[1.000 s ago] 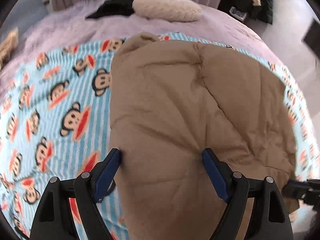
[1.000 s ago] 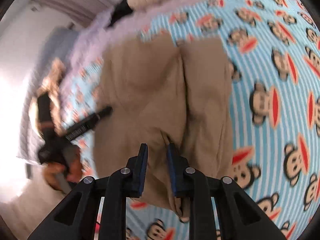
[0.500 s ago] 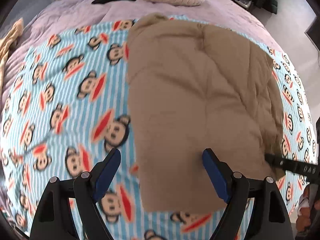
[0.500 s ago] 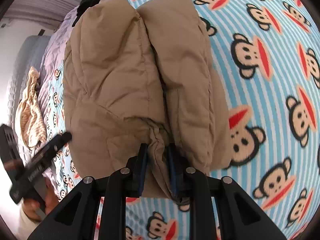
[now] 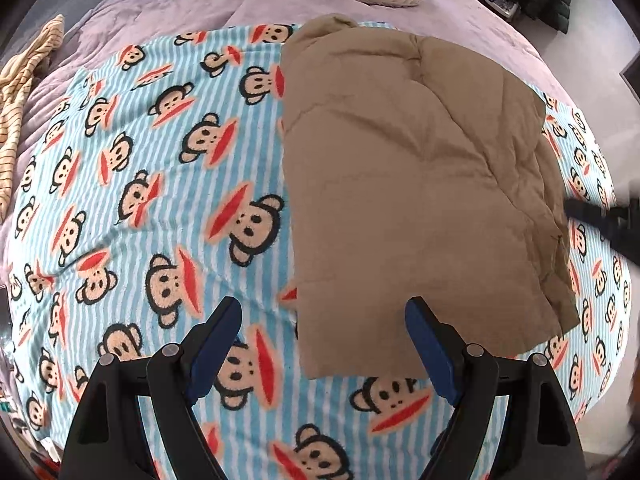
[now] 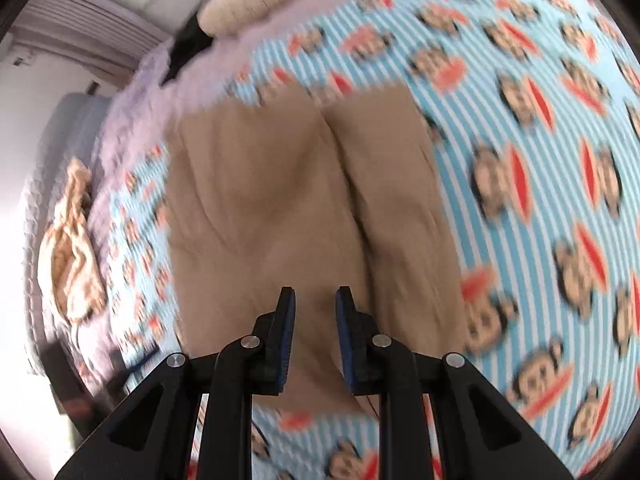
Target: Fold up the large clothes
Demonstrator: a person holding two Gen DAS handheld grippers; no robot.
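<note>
Monkey-print blanket [image 5: 168,208] spread over a lilac bed [image 5: 460,28], tan padded garment [image 5: 408,184] folded on it.
Above the garment's near edge the left gripper [image 5: 323,332] gapes wide, empty; the right gripper [image 6: 315,320], blurred, stands narrowly parted, seemingly gripping nothing.

Bare monkey-print blanket [image 5: 132,184] left of folded jacket [image 5: 400,184]

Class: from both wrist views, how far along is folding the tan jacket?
Done: tan jacket lies folded into a compact rectangle on the monkey blanket. In hand: nothing in the open left gripper; right gripper blurred, grip unclear. Left: maybe a final fold.
</note>
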